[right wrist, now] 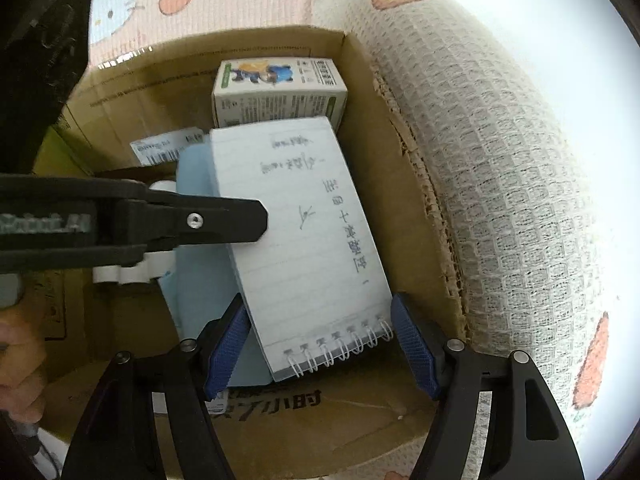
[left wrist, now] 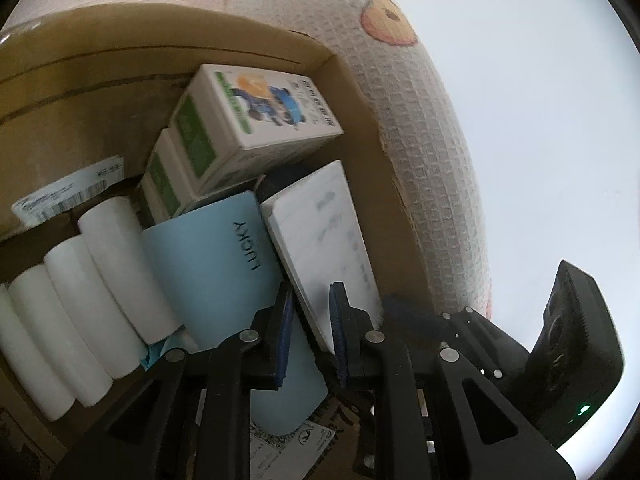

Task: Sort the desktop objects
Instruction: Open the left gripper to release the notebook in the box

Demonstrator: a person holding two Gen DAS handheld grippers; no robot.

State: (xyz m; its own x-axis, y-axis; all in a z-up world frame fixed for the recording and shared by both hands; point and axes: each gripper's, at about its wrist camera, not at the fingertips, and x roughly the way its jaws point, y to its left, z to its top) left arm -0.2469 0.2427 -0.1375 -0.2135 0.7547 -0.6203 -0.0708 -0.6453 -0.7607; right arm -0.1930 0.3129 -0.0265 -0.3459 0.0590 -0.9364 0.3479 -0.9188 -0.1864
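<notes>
A cardboard box [right wrist: 420, 208] holds the sorted things. A white spiral notepad [right wrist: 304, 240] with handwriting leans inside it on a light blue "LUCKY" notebook [left wrist: 216, 272]. My right gripper [right wrist: 320, 344] is open, its blue pads on either side of the notepad's spiral end without pressing it. My left gripper [left wrist: 310, 320] reaches in from the left, its jaws narrowly apart at the notepad's edge [left wrist: 320, 248]; whether they press it is unclear. It shows in the right wrist view as a black finger [right wrist: 192, 220] over the notepad. A white medicine carton [right wrist: 280, 88] stands at the back.
Several white rolls [left wrist: 80, 296] lie side by side at the box's left. A shipping label [left wrist: 68, 196] sticks to the box's inner wall. A waffle-weave cloth with fruit prints [right wrist: 500, 160] surrounds the box on the right and behind.
</notes>
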